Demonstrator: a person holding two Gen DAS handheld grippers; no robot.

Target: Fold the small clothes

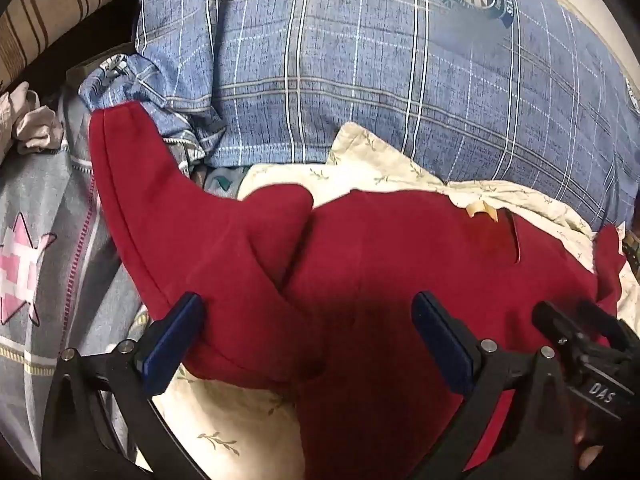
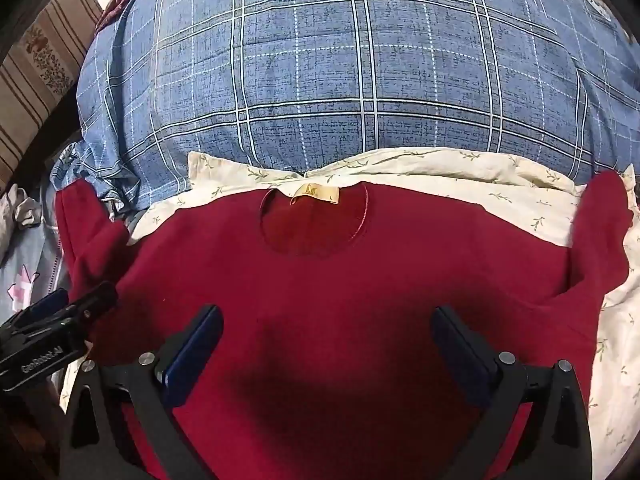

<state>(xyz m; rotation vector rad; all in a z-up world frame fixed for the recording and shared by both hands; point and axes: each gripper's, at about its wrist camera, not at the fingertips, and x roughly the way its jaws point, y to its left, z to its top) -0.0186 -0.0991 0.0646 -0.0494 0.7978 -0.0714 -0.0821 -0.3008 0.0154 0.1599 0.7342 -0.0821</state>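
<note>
We have the red sweater (image 2: 320, 272) spread flat across the middle of the right wrist frame, neckline toward the top, lying on a cream sheet (image 2: 440, 172) with a small leaf print. Behind it, filling the upper frame, sits a blue plaid pillow (image 2: 320, 80).

Both claws stand wide open and empty. Our right gripper (image 2: 328, 344) hovers over the sweater's body at lower centre, and our left gripper (image 1: 308, 332) is over the left sleeve (image 1: 168, 208), which runs up toward the upper left of its frame.

What worries us: the sleeve there is bunched and creased where it meets the body, so closing on it could catch two layers, or the sheet beneath, and drag the whole spread askew. The two tools also sit close together, so they could knock each other on a fold inward.

Readable writing: the neck tag (image 2: 318, 193) shows a gold mark and a small "L". The right tool reads "DAS" in the left view; the left tool reads "GenRobot.AI" in the right view. The pillow's round badge text is too warped to read.
</note>
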